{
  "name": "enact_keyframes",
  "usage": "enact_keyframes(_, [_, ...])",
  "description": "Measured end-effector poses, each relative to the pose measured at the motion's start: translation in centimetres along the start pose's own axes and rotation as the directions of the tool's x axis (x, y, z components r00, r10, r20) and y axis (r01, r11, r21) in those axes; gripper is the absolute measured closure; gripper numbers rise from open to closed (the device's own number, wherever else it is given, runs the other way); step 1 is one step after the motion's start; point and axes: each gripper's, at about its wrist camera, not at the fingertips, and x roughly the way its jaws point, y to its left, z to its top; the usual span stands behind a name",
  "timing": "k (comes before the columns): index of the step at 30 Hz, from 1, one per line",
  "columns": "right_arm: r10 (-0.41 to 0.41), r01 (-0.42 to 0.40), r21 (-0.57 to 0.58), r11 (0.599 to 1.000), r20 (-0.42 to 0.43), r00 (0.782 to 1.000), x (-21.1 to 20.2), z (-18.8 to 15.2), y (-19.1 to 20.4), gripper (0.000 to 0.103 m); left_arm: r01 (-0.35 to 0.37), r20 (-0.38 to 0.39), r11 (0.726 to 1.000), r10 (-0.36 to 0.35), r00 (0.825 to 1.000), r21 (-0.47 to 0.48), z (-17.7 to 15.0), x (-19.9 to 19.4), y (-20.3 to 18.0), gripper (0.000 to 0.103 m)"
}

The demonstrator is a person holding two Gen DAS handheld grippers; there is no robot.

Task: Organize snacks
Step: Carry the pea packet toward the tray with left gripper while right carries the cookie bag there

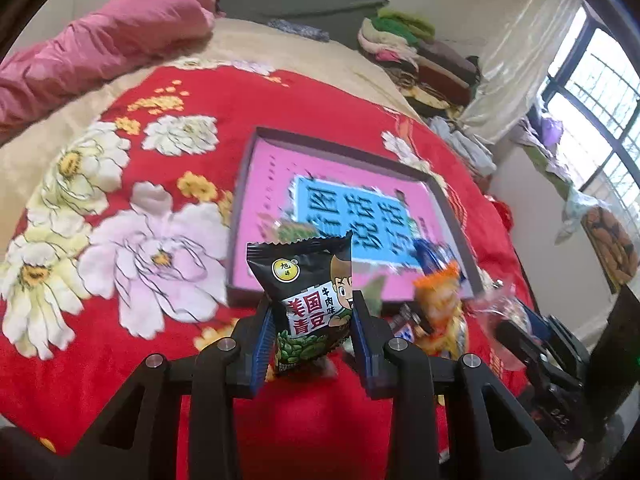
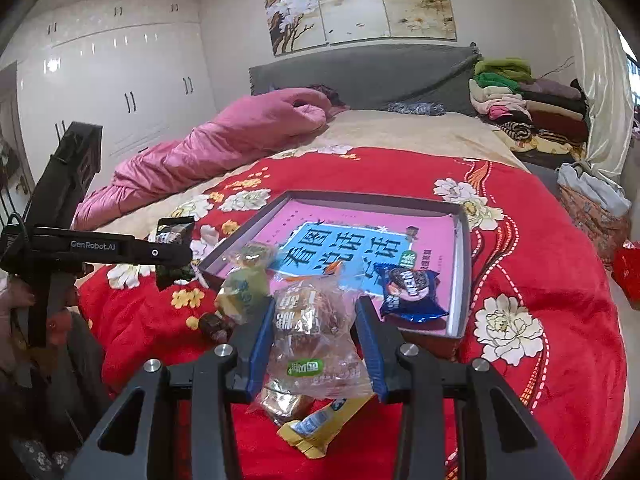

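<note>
My left claw [image 1: 312, 312] clamps the pea packet [image 1: 308, 296], right claw [image 2: 316, 320] the clear pastry bag [image 2: 312, 332]; its slick film could slip before the tray [image 2: 460, 264] at centre frame.

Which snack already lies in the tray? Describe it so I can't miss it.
On the red floral blanket sits a shallow grey-walled tray with a pink floor. Near its front right corner lies a blue cookie packet, the only blue wrapper there, picturing a dark round cookie.

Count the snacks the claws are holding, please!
2. A black pea packet sits in the left claw; a clear bun packet sits in the right claw. None seem hidden.
</note>
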Motion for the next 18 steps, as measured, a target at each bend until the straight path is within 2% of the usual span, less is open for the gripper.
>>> enact_keyframes(12, [-0.025,0.024,0.046,0.999,0.030,0.999,-0.1,0.7,-2.2,0.062,-0.106,0.007,0.994,0.106,0.994,0.000,2.4,3.2,1.5,0.067])
enact_keyframes(18, [-0.048,0.045,0.071,0.996,0.036,0.998,0.0,0.9,-3.2,0.062,-0.110,-0.007,0.994,0.110,0.994,-0.002,2.5,4.7,1.8,0.067])
